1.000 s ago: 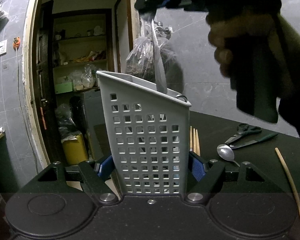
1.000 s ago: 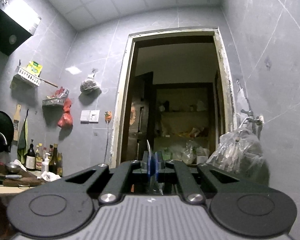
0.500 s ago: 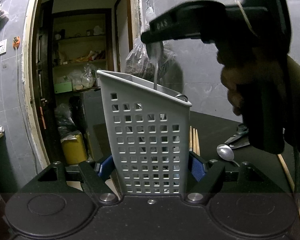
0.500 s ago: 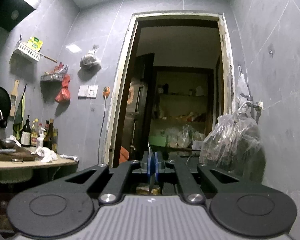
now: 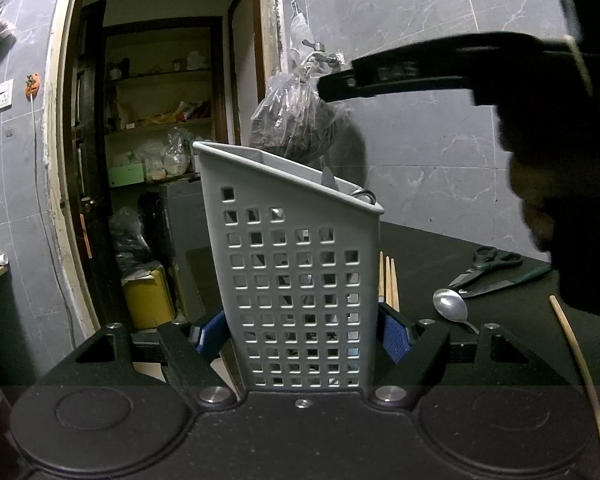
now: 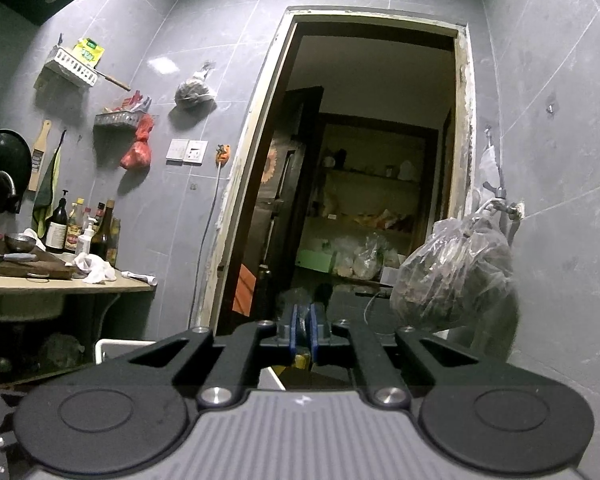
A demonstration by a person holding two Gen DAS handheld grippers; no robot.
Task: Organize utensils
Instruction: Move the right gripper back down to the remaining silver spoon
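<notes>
just changed: a second ago the right gripper pinched a metal utensil above the holder; now its jaws are opening with nothing between them, utensil tip inside.
left gripper: clamped on the holder's sides.
still out: spoon, scissors, 3 chopsticks right of the holder, so 1 less to sort.
</notes>
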